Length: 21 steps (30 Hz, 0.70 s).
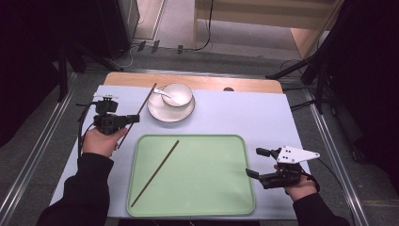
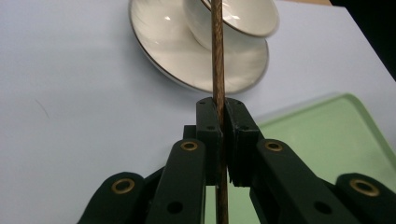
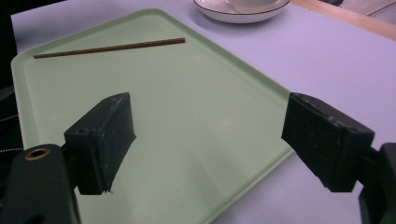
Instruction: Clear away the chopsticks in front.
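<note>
Currently, you proceed view by view.

High view – step in hand: your left gripper holds the second chopstick clear of the blue mat, left of the tray; judged, this is the carry toward the tray.
High view – tray contents: one chopstick lies diagonally inside the green tray, alone.
High view – other containers: a white bowl stands on a saucer, with a white spoon resting in the bowl.
High view – right gripper: you hold it just beyond the tray's right edge, empty.

Left gripper view – grip state: your jaws are clamped on the second chopstick, which runs up between the pads and crosses in front of the bowl and saucer.
Left gripper view – next move: bring the stick over the tray, lower it beside the first, keep it level, then release.

Right gripper view – grip state: your jaws stand wide apart with nothing between them.
Right gripper view – tray: the chopstick rests near the far side of the tray; the rest of the tray floor is bare.
</note>
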Motion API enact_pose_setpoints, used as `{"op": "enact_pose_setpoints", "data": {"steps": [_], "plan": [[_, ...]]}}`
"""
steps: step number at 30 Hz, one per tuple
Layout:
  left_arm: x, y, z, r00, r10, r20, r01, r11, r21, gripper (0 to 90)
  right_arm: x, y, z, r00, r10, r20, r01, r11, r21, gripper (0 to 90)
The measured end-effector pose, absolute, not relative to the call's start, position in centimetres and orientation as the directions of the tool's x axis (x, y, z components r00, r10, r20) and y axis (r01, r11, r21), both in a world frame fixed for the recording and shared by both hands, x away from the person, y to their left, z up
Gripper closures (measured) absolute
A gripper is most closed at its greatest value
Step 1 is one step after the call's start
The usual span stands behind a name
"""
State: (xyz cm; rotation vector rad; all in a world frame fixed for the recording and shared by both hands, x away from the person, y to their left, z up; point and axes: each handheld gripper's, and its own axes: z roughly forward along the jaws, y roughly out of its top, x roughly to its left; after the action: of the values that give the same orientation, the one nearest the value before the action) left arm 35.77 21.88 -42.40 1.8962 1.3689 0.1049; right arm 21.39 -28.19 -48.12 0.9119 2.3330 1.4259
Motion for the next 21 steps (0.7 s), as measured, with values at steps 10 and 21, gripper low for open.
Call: {"op": "enact_pose_setpoints", "data": {"steps": [10, 21], "plan": [[30.4, 20.2, -43.0, 0.473, 0.813, -0.339, 0.755, -0.175, 0.632, 86.4, 21.9, -27.8, -48.1, -0.78, 0.618, 0.098, 0.369, 0.328, 0.87, 17.1], [26.3, 18.4, -45.9, 0.488, 0.797, -0.357, 0.77, -0.201, 0.605, 86.5, 21.6, -28.0, -48.0, -0.776, 0.622, 0.098, 0.368, 0.321, 0.873, 17.1]]}}
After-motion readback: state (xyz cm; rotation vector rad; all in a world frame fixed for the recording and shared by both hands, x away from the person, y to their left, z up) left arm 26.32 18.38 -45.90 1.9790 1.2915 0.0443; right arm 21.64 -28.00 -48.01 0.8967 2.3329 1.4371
